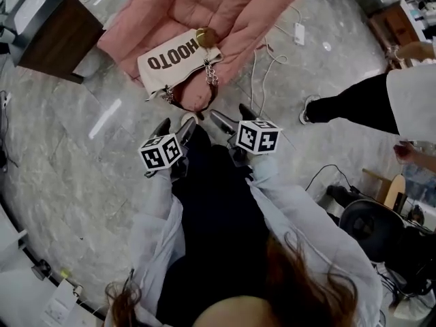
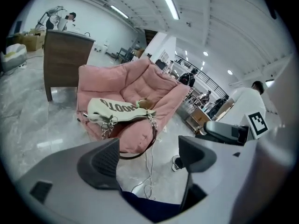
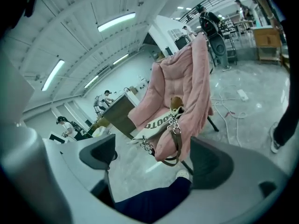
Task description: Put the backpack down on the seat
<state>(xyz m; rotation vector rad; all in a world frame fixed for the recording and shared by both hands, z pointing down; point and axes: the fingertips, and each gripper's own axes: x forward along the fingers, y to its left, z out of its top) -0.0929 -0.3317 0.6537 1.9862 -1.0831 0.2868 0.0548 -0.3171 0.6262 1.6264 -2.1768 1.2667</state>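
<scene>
Backpack is lying on the pink seat, print side up, across the near part of the cushion. Its brown strap and chain are hanging over the seat's near edge.

Left gripper is being held released: jaws spread wide, nothing between the pads, only floor and the bag beyond them. Right gripper is likewise being held released and empty.

Both grippers are being held side by side just near of the seat, apart from the bag and pointing at it.

A wooden cabinet is standing at far left, and white cables are lying on the floor right of the seat.
</scene>
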